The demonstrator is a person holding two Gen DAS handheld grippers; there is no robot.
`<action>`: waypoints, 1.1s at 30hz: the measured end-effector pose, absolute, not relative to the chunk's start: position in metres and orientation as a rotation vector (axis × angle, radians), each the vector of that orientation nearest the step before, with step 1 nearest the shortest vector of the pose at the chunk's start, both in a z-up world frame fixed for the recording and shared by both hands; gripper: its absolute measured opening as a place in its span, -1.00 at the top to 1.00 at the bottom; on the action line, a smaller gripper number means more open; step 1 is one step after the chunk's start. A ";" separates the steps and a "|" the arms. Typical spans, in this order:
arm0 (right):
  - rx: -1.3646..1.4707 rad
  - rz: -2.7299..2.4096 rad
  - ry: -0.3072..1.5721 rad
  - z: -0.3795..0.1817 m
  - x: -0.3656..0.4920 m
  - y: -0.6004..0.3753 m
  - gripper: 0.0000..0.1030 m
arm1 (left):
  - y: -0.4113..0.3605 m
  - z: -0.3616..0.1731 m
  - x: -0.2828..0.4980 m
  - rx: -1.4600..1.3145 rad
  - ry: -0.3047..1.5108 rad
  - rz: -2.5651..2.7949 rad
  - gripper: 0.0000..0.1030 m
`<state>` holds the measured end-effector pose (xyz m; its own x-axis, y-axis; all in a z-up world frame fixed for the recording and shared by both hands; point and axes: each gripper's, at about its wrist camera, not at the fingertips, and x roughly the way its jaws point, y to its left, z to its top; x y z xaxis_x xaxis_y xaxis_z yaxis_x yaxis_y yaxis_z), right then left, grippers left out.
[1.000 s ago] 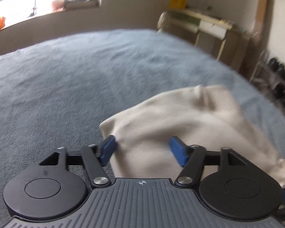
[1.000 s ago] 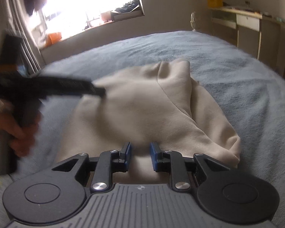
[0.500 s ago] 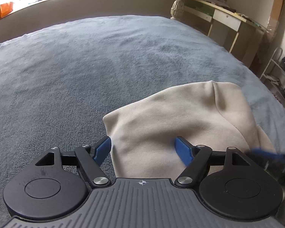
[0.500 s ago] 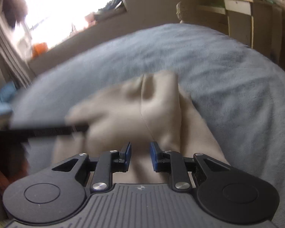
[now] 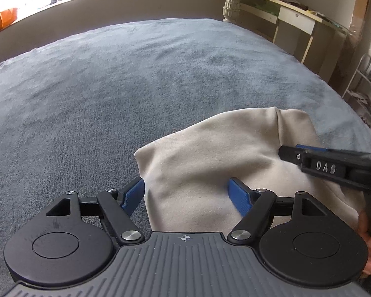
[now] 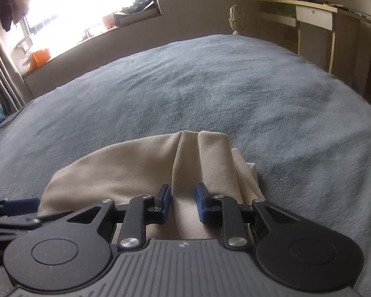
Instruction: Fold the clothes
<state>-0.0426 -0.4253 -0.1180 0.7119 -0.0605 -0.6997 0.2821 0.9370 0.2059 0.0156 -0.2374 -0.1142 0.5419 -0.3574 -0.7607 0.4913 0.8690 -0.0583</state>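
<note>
Cream garment [image 5: 210,163], folded into a soft bundle, lying on a grey-blue fleece blanket [image 5: 111,86] covering a bed, near the bottom edge of both wrist views.

Left gripper [image 5: 188,193] tilted down over the garment's near left corner, blue fingers [image 5: 133,194] spread wide: left pad just off the cloth edge over the blanket, right pad above the cloth, nothing pinched between them.

Right gripper [image 6: 183,205] hovering over the garment's right side, above a raised vertical fold. Blue fingers [image 6: 201,206] set narrowly apart with a clear gap, the fold running through that gap. Cannot tell whether the pads touch the fabric; no visible grip.

From the left wrist view, right gripper's black arm reaching in from the right edge across the cloth, lettering "DAS" on its side, part of a hand [image 5: 369,242] below it. From the right wrist view, left gripper's blue tip at the far left, beside the garment's corner.

Beyond the bed: bright window [image 6: 74,12] with cluttered sill, pale desk [image 5: 296,22] against the far wall.
</note>
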 end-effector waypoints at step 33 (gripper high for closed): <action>1.234 0.059 0.660 -0.149 -0.233 -0.495 0.13 | -0.133 -0.102 -0.034 0.050 0.887 -0.873 -0.55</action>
<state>-0.2329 -0.4950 -0.1491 0.8138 0.3867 -0.4338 0.3035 0.3538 0.8847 -0.0340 -0.1329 -0.1022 0.3209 -0.6447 -0.6938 0.6839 0.6645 -0.3011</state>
